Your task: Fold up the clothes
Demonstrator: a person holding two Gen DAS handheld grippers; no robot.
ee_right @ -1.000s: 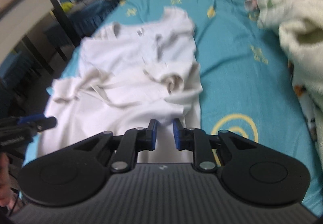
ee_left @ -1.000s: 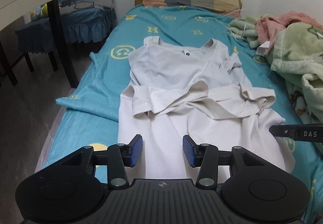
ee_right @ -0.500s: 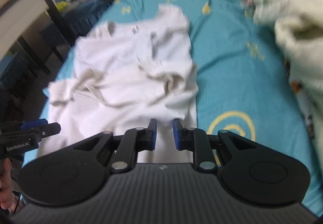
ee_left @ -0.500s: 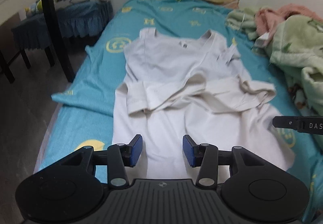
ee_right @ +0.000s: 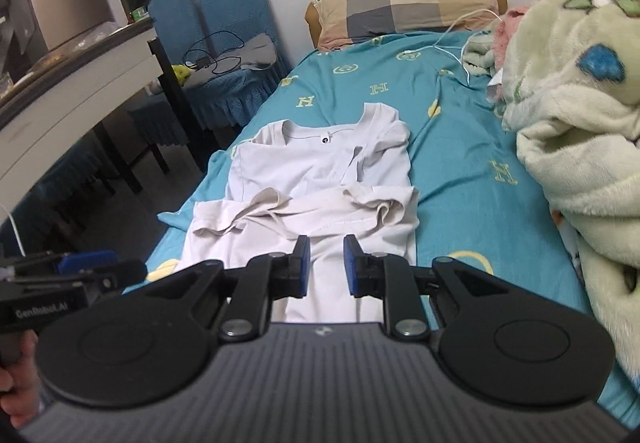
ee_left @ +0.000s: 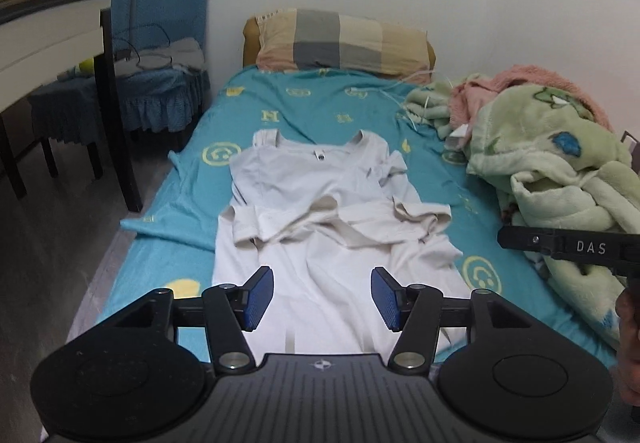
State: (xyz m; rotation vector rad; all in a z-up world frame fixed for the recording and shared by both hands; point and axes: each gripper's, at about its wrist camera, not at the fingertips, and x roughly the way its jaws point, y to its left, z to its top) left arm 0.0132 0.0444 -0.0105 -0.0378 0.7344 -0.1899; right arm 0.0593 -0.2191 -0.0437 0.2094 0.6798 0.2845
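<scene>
T-shirt (ee_left: 336, 203) on bed (ee_left: 280, 111): light, limp | grip: hem corners | left claw (ee_left: 322, 297) just widened, empty | right claw (ee_right: 327, 265) narrowly apart, empty

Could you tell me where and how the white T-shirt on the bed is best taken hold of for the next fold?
Probably by the bottom hem of the white T-shirt, one gripper at each corner, coming from the foot of the bed. The sleeves are already folded across the chest, and the hem lies flat and nearest both grippers.
</scene>
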